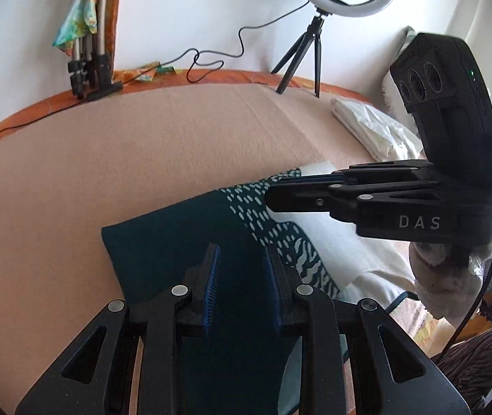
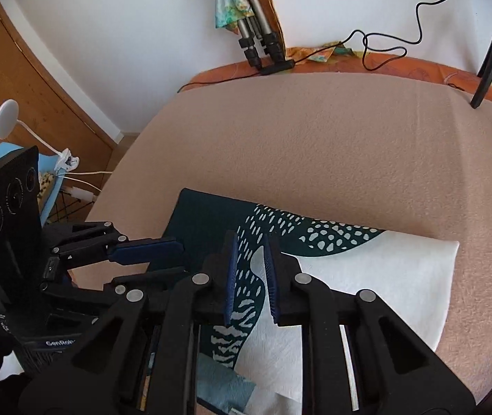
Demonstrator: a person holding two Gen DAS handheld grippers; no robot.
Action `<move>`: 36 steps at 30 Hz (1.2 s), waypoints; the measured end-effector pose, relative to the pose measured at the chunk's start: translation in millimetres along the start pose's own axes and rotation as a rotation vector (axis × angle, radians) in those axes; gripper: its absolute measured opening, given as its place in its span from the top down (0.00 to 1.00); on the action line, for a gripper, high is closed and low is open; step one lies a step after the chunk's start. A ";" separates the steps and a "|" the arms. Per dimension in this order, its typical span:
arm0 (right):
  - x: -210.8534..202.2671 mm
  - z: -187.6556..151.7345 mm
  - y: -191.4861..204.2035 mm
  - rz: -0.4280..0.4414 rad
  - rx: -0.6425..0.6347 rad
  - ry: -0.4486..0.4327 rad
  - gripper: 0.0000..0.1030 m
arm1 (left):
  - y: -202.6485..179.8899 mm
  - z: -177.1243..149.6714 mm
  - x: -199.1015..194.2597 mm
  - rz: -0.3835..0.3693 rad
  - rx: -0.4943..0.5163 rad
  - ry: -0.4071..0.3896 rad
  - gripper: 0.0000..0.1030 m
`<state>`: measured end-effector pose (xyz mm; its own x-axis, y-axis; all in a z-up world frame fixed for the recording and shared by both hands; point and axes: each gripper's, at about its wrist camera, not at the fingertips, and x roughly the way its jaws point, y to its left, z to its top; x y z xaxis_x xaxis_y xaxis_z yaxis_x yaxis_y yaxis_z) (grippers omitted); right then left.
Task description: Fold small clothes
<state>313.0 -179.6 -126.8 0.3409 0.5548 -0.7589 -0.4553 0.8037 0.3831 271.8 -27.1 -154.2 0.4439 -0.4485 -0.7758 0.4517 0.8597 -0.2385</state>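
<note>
A small garment (image 1: pixel 176 242), dark teal with white speckles and a white part, lies folded flat on the beige blanket (image 1: pixel 142 145); it also shows in the right wrist view (image 2: pixel 367 276). My left gripper (image 1: pixel 242 259) is open over the teal part, with nothing between its fingers. It shows at the left in the right wrist view (image 2: pixel 173 257). My right gripper (image 2: pixel 251 252) is open with a narrow gap, above the speckled band, holding nothing. It shows from the side in the left wrist view (image 1: pixel 280 190).
A ring light on a tripod (image 1: pixel 301 58) stands at the bed's far edge, with a cable (image 1: pixel 211 58). Folded white cloths (image 1: pixel 370 128) lie at the right. Tripod legs (image 2: pixel 256 34) lean on the wall. A wooden wardrobe (image 2: pixel 21 69) and white lamp (image 2: pixel 5 117) stand left.
</note>
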 end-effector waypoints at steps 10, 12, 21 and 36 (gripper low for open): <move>25.1 -10.3 -24.3 -0.034 0.050 0.028 0.89 | 10.0 -32.2 14.5 0.093 0.030 0.070 0.77; 13.6 -9.0 -33.9 -0.073 0.054 0.012 0.89 | 8.4 -38.6 9.7 0.120 0.062 0.074 0.77; -34.3 -21.8 -91.0 -0.248 0.160 -0.025 0.84 | 29.4 -66.0 -39.3 0.138 -0.071 0.024 0.76; -79.0 -78.0 -160.1 0.046 0.452 -0.102 0.47 | 67.6 -128.0 -63.2 -0.233 -0.682 0.055 0.44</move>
<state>294.8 -368.9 -169.3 0.4180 0.5920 -0.6890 -0.0754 0.7785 0.6231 175.2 90.7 -196.1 0.3476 -0.6410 -0.6843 -0.0616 0.7127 -0.6988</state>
